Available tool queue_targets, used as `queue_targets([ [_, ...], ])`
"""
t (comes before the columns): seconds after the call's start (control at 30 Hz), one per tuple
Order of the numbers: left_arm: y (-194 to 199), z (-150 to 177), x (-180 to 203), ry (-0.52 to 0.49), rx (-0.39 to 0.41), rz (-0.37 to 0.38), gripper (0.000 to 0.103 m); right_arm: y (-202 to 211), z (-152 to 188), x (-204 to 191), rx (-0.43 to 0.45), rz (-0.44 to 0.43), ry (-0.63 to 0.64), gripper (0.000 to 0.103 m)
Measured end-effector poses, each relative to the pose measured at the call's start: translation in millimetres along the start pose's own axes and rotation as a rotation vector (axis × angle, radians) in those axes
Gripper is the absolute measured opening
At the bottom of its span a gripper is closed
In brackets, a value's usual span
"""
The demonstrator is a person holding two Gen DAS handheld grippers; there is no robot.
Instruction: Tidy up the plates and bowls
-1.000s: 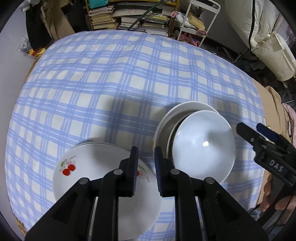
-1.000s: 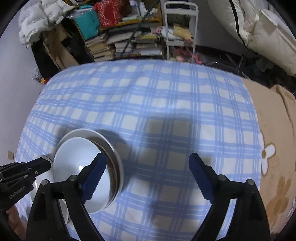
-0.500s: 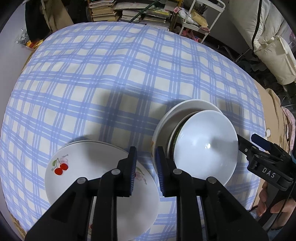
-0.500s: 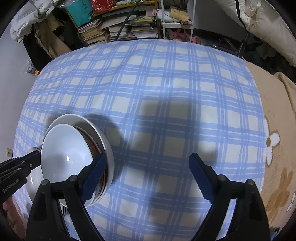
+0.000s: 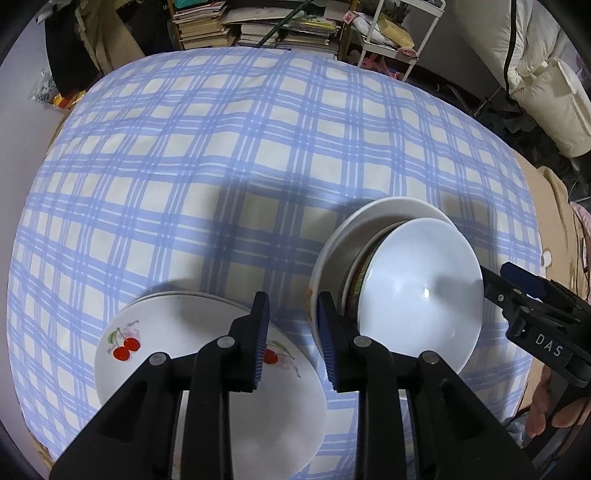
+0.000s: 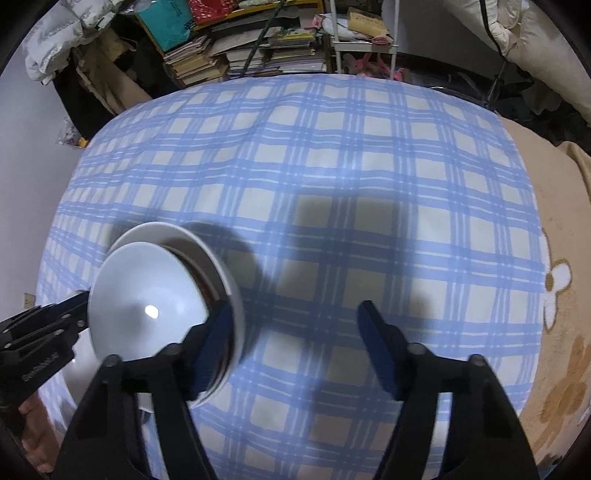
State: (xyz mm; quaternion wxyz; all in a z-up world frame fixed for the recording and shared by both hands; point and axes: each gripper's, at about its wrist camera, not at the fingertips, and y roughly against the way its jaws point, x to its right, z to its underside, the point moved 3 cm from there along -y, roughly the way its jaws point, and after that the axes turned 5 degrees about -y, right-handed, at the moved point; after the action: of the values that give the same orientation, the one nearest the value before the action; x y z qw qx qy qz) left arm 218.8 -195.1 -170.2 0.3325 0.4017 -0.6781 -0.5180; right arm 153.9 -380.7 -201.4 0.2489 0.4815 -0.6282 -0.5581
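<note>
A stack of cherry-patterned plates [image 5: 207, 354] lies at the near left of the blue checked tablecloth [image 5: 258, 147]. To its right, a white bowl [image 5: 417, 291] tops a dark patterned bowl inside a wider white bowl [image 5: 369, 221]. My left gripper [image 5: 291, 314] hovers over the gap between the two stacks; its jaws are narrow and opening, with only cloth between them. My right gripper [image 6: 295, 321] is closing over bare cloth, its left finger [image 6: 218, 332] at the bowl stack's [image 6: 147, 295] right rim. Each gripper shows in the other's view: right [image 5: 502, 277], left [image 6: 77, 310].
Stacks of books [image 5: 258, 22] and a white wire rack [image 5: 391, 29] stand beyond the table's far edge. A beige blanket with flower shapes [image 6: 561, 332] lies to the right of the cloth. A person's hand [image 5: 554, 406] holds the right gripper's handle.
The right gripper's jaws have come noticeably closer together. The left gripper's jaws have widened a little. Plates and bowls have stayed where they were.
</note>
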Motion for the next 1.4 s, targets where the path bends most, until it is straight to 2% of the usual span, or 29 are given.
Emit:
queue_targets([
  [0.03,0,0,0,-0.001,-0.002,-0.001,0.027,1,0,-1,-0.007,-0.019,0.002,0.057],
  [0.2,-2,0,-1,-0.018,-0.001,-0.005,0.027,2,2,-5,-0.026,-0.052,0.016,0.046],
  [0.43,-4,-4,5,-0.048,0.002,-0.028,0.027,-3,2,-8,-0.053,-0.148,-0.031,0.011],
  [0.53,-4,-3,6,-0.056,0.004,-0.033,0.026,-5,2,-8,-0.061,-0.185,-0.058,0.005],
  [0.87,-5,-6,8,-0.064,-0.040,-0.020,0.021,-5,2,-4,-0.066,-0.220,-0.076,0.006],
  [0.93,-7,-6,8,-0.087,-0.046,-0.015,0.022,-4,2,-6,-0.067,-0.213,-0.068,0.006],
  [1.03,-9,-6,13,-0.148,-0.054,-0.049,0.022,-5,2,-7,-0.074,-0.214,-0.063,0.006],
  [1.17,-12,-9,11,-0.121,-0.060,-0.043,0.019,-8,-1,-4,-0.089,-0.244,-0.087,0.007],
  [1.3,-16,-12,1,-0.082,-0.067,0.016,0.020,-9,-2,-3,-0.095,-0.270,-0.110,0.007],
  [1.4,-19,-13,-14,-0.018,-0.106,0.129,0.023,-9,-2,-2,-0.094,-0.271,-0.109,0.007],
])
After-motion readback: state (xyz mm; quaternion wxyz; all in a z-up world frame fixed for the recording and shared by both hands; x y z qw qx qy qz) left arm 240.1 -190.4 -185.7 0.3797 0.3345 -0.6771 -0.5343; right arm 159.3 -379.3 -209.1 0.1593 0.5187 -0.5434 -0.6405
